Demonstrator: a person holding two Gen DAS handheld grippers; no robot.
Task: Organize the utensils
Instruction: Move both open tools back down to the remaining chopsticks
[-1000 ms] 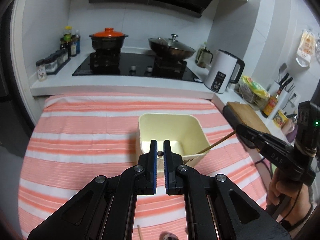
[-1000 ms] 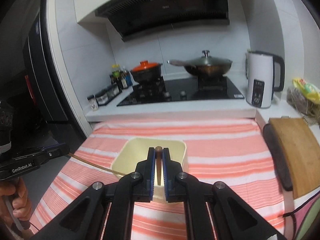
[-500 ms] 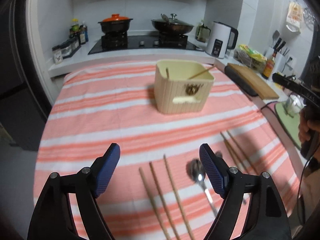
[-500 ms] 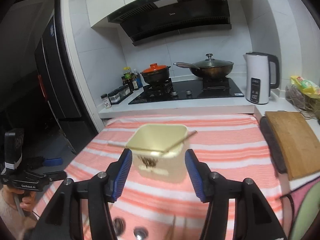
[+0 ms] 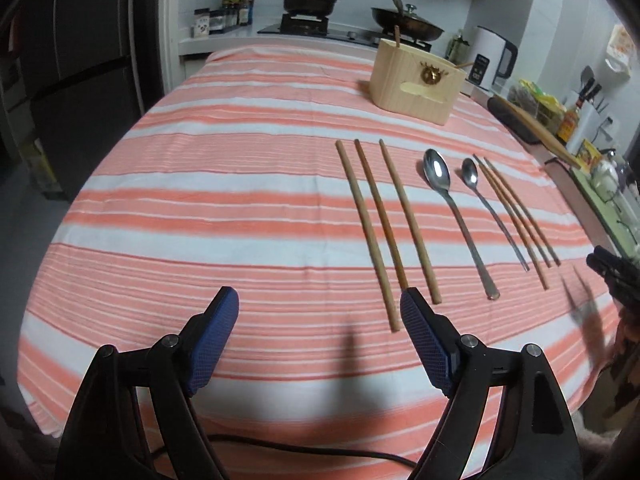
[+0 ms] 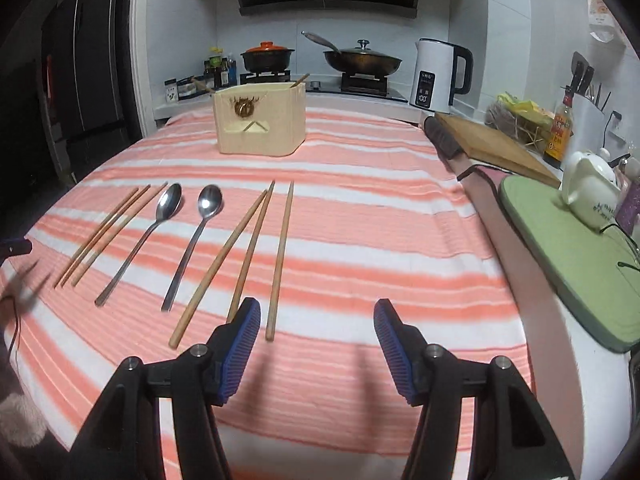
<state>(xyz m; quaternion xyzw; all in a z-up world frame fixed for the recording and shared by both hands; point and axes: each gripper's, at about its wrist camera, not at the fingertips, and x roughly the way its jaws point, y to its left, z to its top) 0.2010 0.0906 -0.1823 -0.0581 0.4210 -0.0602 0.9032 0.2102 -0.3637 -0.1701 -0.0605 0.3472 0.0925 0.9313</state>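
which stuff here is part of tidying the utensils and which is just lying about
Job:
chopsticks on cloth
two spoons
cream holder, two chopsticks already in it
left gripper and right gripper, both open, empty

Lying about:
kettle
wok
orange-lidded pot
cutting board
sauce bottle

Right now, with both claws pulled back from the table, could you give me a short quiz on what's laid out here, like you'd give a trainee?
1. True or false: the left claw is gripping a chopstick.
2. How many spoons lie on the striped tablecloth?
A. one B. two C. four
3. Fill in: chopsticks already stick out of the cream ______ at the far end of the table.

Key:
1. False; both the left claw and the right claw are open and empty.
2. B: the larger spoon and the smaller spoon, side by side.
3. utensil holder.
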